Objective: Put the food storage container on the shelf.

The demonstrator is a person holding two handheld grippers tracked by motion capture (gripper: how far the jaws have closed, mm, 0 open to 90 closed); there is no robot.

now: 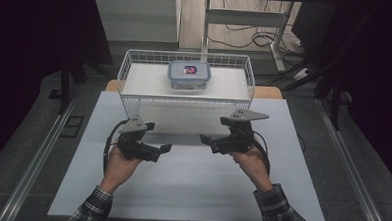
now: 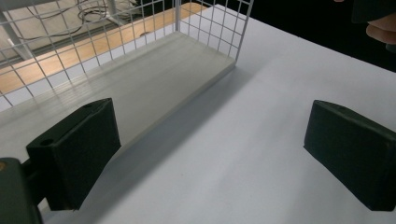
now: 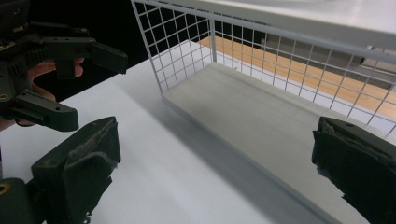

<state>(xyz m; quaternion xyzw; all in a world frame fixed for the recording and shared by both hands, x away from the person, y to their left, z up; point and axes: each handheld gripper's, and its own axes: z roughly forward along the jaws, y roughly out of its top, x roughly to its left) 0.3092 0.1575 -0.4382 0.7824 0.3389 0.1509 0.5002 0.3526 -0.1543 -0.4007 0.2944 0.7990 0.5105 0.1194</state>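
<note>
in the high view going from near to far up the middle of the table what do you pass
White table top → left hand-held gripper and right hand-held gripper, level with each other → white wire rack → clear lidded container on its upper shelf.

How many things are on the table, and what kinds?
Wire shelf rack: 1
Clear lidded food box: 1
Hand-held gripper: 2, left and right, held above the white table
Total: 4

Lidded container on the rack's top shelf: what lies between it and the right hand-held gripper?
In the high view, the wire rim of the rack stands between the lidded container and the right hand-held gripper; the stretch is otherwise bare.
</note>
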